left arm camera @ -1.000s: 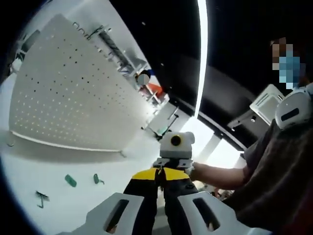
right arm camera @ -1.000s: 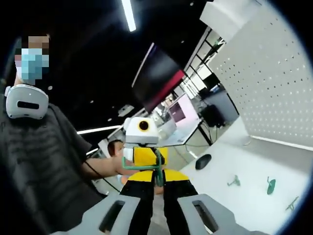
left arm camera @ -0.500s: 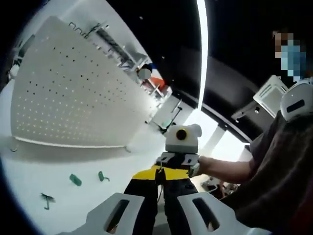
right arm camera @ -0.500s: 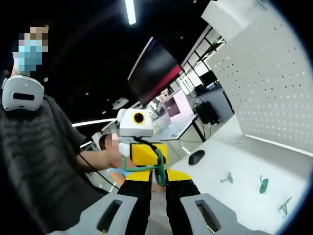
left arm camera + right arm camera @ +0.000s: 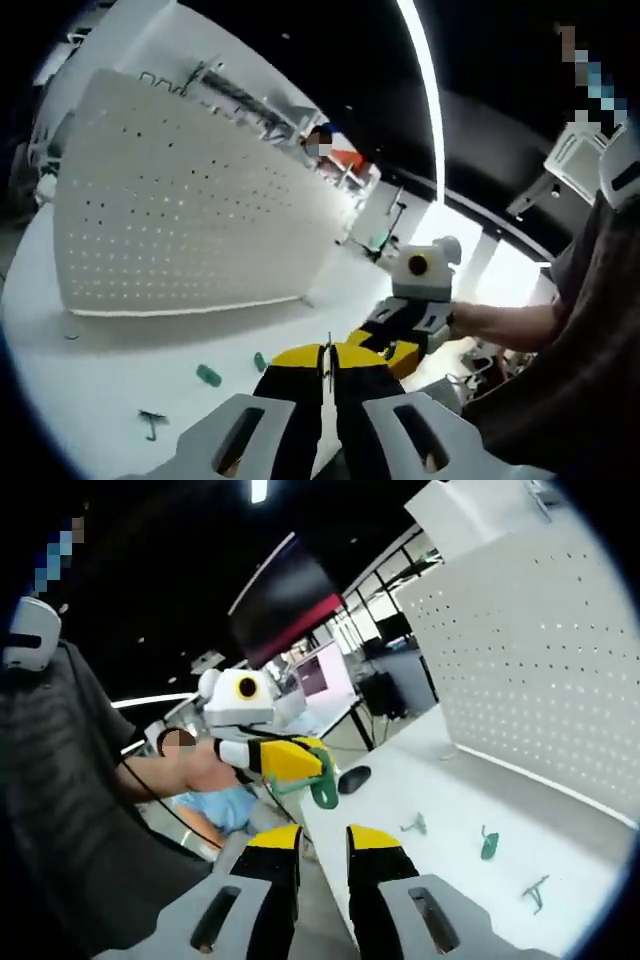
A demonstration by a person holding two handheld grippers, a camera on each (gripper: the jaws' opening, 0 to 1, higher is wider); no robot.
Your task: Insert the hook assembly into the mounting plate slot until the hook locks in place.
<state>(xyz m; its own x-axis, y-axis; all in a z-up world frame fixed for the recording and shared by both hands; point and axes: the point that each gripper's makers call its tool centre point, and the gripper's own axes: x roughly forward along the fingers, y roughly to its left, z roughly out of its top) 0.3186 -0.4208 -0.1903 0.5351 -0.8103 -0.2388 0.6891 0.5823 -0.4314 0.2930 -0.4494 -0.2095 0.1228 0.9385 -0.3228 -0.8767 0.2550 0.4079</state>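
left gripper clamped on a green hook in the right gripper view, right gripper jaws narrowly apart, white pegboard, loose green hooks on the table

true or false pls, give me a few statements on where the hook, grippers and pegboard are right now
1. The left gripper holds a green hook. True.
2. The hook is seated in the pegboard. False: it is held in the air, away from the board.
3. Three green pieces lie on the white table. True.
4. The right gripper grips a hook. False: its jaws stand apart with nothing between.
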